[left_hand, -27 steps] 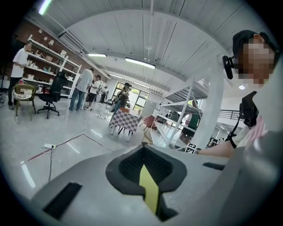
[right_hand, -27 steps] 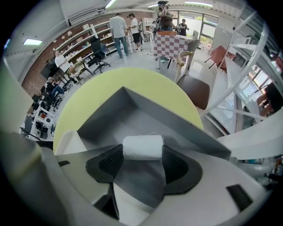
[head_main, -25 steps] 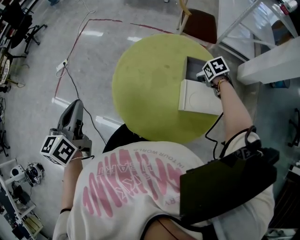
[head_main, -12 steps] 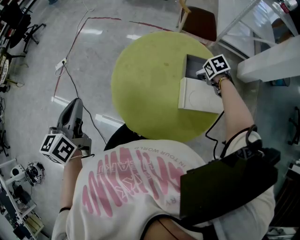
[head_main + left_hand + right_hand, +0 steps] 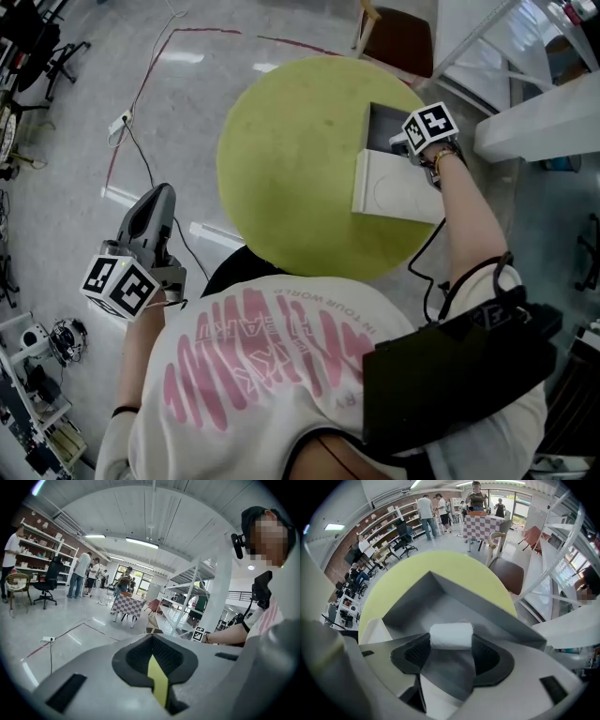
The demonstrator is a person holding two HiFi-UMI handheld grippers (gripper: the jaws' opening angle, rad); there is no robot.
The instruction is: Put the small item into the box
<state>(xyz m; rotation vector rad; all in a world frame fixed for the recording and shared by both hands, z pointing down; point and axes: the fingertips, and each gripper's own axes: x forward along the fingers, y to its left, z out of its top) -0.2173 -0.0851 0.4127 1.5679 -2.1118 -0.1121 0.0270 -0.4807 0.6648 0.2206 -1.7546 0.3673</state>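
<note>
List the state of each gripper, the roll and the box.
right gripper: jaws shut on the white roll, over the box
left gripper: jaws shut, empty, off the table
white roll: held, not yet in the box
box: open, on the table

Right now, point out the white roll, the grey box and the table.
white roll point(image 5: 451, 636): right gripper view, middle.
grey box point(image 5: 408, 601): right gripper view, left wall.
table point(image 5: 291, 159): head view, bare top.

Shirt point(image 5: 281, 375) back: small upside-down print reads roughly "IN TOUR WORL"; large pink lettering not legible.
</note>
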